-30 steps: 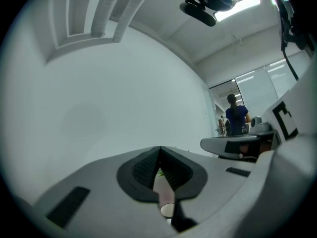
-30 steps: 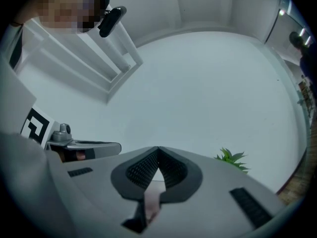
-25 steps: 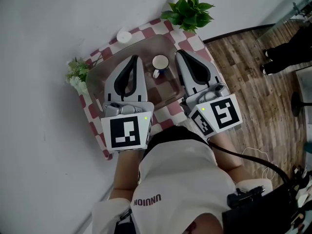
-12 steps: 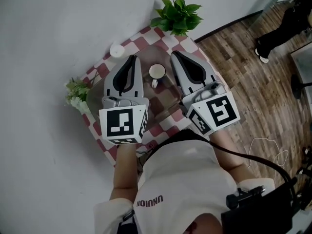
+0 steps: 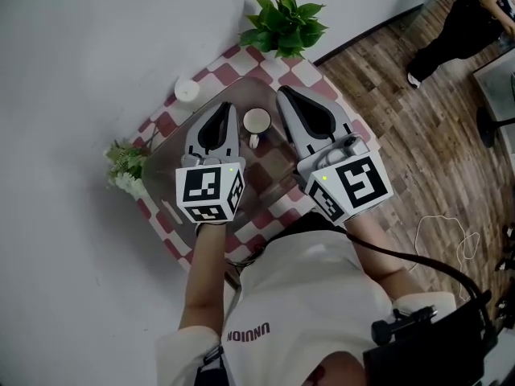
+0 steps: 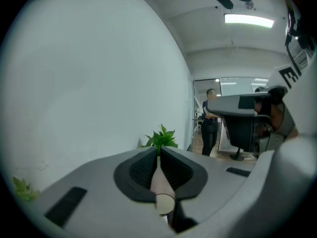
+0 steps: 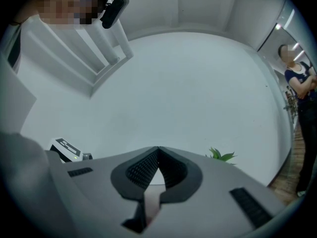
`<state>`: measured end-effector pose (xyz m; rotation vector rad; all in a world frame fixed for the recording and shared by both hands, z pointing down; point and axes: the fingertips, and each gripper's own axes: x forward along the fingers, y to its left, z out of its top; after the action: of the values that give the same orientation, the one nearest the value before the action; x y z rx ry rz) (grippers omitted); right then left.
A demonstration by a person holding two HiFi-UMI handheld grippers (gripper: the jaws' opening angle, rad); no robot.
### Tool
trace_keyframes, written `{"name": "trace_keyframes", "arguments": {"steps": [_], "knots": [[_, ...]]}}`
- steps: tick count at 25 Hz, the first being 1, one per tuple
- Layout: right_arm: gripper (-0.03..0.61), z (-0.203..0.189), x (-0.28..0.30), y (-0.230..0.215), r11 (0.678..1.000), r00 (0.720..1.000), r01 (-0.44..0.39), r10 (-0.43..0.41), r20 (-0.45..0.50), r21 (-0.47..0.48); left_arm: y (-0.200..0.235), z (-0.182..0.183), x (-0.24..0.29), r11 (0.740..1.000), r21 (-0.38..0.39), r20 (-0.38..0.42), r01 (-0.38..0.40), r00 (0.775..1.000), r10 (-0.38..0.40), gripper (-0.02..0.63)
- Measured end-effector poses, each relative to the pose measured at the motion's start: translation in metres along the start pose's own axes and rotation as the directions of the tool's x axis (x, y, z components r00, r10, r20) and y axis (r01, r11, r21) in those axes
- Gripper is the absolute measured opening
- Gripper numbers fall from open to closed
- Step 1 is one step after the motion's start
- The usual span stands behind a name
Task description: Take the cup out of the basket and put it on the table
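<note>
Left hand-held gripper [image 5: 228, 108] and right hand-held gripper [image 5: 282, 94], closed empty, flank upright white cup [image 5: 257, 121].

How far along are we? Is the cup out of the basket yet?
Nothing is done yet: the cup stands upright inside the clear basket on the checked table. In hand: the left gripper and right gripper flank it, both shut and empty. Left to do: open one, grip the cup, lift it out, set it on the table.

wall [image 5: 80, 63]: plain white | floor [image 5: 402, 127]: wood planks | ceiling light [image 6: 248, 20]: lit strip
</note>
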<state>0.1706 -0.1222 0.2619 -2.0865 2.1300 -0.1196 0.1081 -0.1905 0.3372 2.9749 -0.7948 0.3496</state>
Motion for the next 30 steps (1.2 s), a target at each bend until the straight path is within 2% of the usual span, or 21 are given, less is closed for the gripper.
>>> {"name": "trace_keyframes", "arguments": {"steps": [7, 16, 20, 25, 28, 30], "knots": [[0.017, -0.004, 0.003, 0.000, 1.000, 1.000, 0.003, -0.003, -0.010, -0.003, 0.001, -0.054, 0.019, 0.997, -0.053, -0.104, 0.064, 0.992, -0.069, 0.094], [0.017, -0.011, 0.006, -0.004, 1.000, 1.000, 0.010, -0.010, -0.016, 0.002, -0.004, -0.092, 0.033, 0.997, -0.031, -0.165, 0.077, 0.983, -0.081, 0.110], [0.017, -0.013, 0.003, -0.001, 1.000, 1.000, 0.009, -0.009, -0.022, 0.011, -0.007, -0.106, 0.032, 0.995, -0.052, -0.176, 0.085, 0.980, -0.093, 0.121], [0.017, -0.012, 0.003, 0.000, 1.000, 1.000, 0.008, -0.008, -0.017, 0.011, -0.007, -0.112, 0.036, 0.996, -0.022, -0.139, 0.084, 0.986, -0.086, 0.138], [0.017, -0.012, 0.005, 0.001, 1.000, 1.000, 0.003, -0.003, -0.017, 0.010, -0.001, -0.126, 0.040, 0.998, -0.021, -0.167, 0.053, 0.984, -0.055, 0.138], [0.017, -0.012, 0.004, 0.001, 1.000, 1.000, 0.003, -0.002, -0.018, 0.011, -0.001, -0.136, 0.041, 0.998, -0.037, -0.189, 0.055, 0.980, -0.061, 0.142]]}}
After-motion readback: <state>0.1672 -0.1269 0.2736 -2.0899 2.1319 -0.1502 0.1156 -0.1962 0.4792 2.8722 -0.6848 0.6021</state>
